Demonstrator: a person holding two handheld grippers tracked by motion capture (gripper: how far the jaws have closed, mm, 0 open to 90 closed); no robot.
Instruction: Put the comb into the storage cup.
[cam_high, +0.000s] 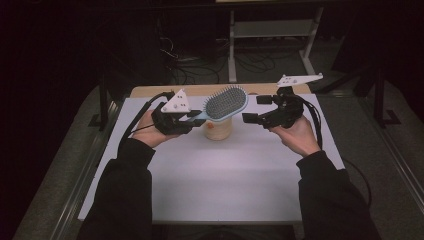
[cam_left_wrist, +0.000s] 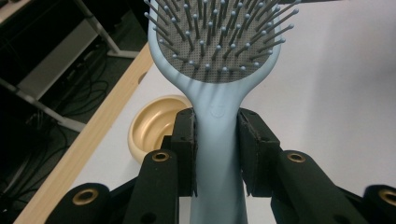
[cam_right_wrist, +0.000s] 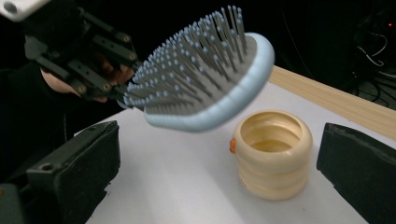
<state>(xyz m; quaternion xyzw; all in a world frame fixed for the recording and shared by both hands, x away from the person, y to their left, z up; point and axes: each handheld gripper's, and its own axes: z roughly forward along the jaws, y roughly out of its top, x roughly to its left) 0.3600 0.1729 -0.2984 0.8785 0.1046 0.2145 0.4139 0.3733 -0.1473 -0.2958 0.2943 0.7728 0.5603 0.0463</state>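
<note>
The white surface (cam_high: 220, 175) carries little: a cream ribbed cup (cam_high: 218, 129) standing upright near its far edge, mouth up and apparently empty. Above that cup hangs a pale blue hairbrush (cam_high: 226, 103), bristles facing up, held clear of both the cup and the surface. The left tool (cam_high: 196, 119) is clenched on the brush's handle (cam_left_wrist: 217, 154), a black pad pressed to each side of it, with the head reaching out toward the middle. The right tool (cam_high: 258, 109) is released, its jaws standing wide with nothing between them, just beside the head of the brush and not touching it.

To my eye the step in hand is the carrying of the brush over the cup, perhaps to stand it inside. The next move would call for tipping the brush upright, handle down, and the free right tool could take the head to help with that turn.
</note>
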